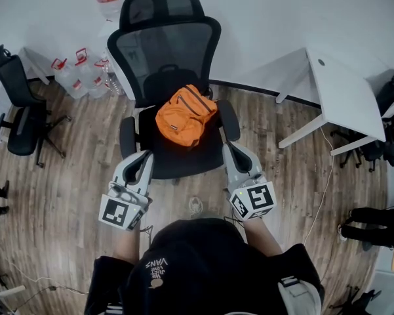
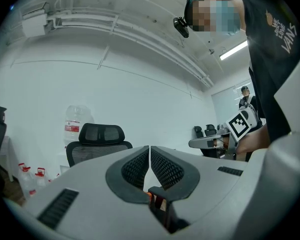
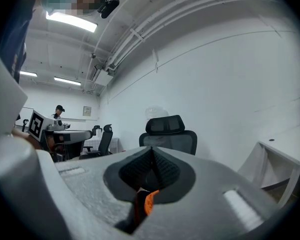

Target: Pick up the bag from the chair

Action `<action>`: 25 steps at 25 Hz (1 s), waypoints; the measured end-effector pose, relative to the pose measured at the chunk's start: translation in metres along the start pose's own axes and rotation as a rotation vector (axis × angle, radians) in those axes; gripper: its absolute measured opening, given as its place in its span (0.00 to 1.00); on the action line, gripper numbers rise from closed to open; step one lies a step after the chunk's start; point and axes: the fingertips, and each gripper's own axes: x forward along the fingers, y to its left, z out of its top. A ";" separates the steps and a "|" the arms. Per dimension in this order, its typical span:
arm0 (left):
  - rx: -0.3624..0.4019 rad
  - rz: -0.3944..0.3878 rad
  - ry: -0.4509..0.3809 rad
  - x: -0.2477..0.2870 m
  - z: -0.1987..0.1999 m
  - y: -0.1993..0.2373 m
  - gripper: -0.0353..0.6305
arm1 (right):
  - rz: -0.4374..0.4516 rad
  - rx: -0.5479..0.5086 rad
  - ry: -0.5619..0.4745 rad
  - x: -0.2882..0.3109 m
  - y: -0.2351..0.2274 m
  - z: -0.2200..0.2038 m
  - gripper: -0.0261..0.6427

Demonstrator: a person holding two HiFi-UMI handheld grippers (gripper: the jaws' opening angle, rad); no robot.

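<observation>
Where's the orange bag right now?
Head view, centre: the bag lies on the black chair seat, near its backrest, ahead of the left gripper and right gripper, touching neither.

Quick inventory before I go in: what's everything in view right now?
bag: one, orange, on the centre chair's seat
chair: one, black mesh, centre
side chair: one, black, far left
jugs: several, clear with red handles, behind the chair's left side
desk: one, white, right
floor: wood, brown, all round
left gripper: grey, jaws together, empty, near the seat's front-left
right gripper: grey, jaws together, empty, near the seat's front-right
</observation>
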 end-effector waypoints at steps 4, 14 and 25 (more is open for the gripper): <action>0.007 0.020 0.008 0.026 -0.006 0.010 0.06 | 0.017 0.004 0.006 0.022 -0.022 -0.005 0.04; -0.044 0.048 0.058 0.060 -0.010 0.034 0.06 | 0.031 0.034 0.024 0.066 -0.045 -0.013 0.04; -0.038 -0.070 0.055 0.102 -0.023 0.089 0.06 | -0.070 0.045 0.036 0.111 -0.046 -0.017 0.04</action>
